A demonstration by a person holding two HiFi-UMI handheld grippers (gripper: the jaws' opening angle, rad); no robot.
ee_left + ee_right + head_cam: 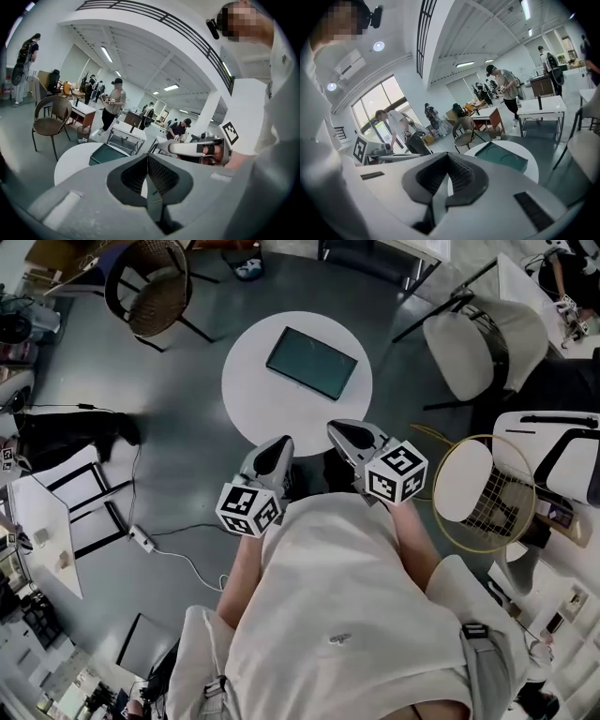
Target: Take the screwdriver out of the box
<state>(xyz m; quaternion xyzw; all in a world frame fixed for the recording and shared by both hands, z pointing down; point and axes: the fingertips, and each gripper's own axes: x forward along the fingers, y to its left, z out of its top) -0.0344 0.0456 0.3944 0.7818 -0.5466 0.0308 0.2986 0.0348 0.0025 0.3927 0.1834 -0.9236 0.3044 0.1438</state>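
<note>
Both hands sit tucked near the chest, pointing slightly down. Two grippers: left gripper has its jaws pressed together on nothing, and right gripper is the same. One dark green box lies on one round white table, apart from both. Can't spot the screwdriver.

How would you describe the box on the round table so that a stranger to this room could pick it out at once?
Find the round white table in the middle of the room, between the wicker chair and the white chair. On it lies a flat, dark green rectangular box. It is the only thing on the tabletop, and it shows dark against the white.
</note>
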